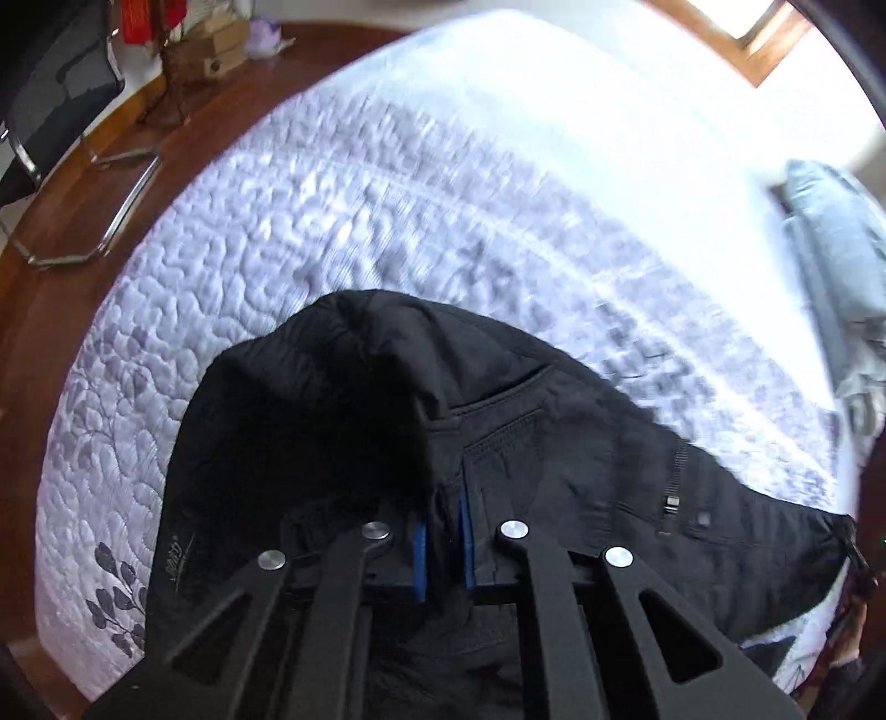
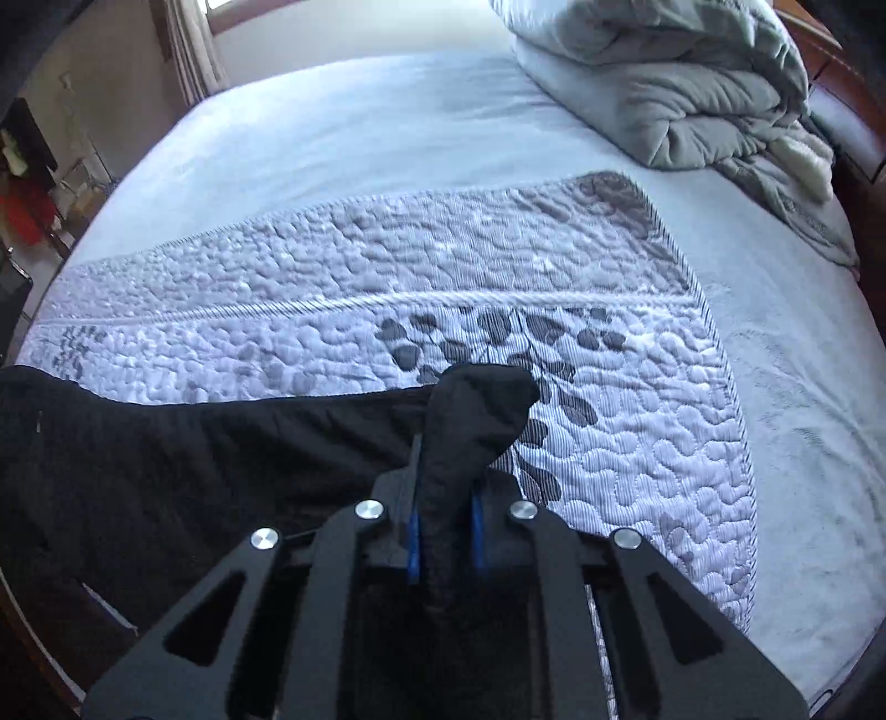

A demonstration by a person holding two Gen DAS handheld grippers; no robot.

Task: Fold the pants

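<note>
Black pants (image 1: 343, 399) lie bunched on a white quilted bedspread (image 1: 387, 210) with grey leaf prints. My left gripper (image 1: 443, 545) is shut on the pants' waist fabric near a pocket seam and the zipper (image 1: 673, 498); the cloth is pinched between its blue pads. In the right wrist view the pants (image 2: 166, 465) stretch away to the left. My right gripper (image 2: 446, 526) is shut on a bunched end of the black fabric, which pokes up past the fingers over the quilt (image 2: 443, 266).
A grey crumpled duvet (image 2: 692, 83) lies at the far right of the bed. A wooden floor, a metal-legged chair (image 1: 61, 111) and cardboard boxes (image 1: 216, 50) lie beyond the bed's left edge. A wooden bed frame (image 2: 864, 144) runs along the right.
</note>
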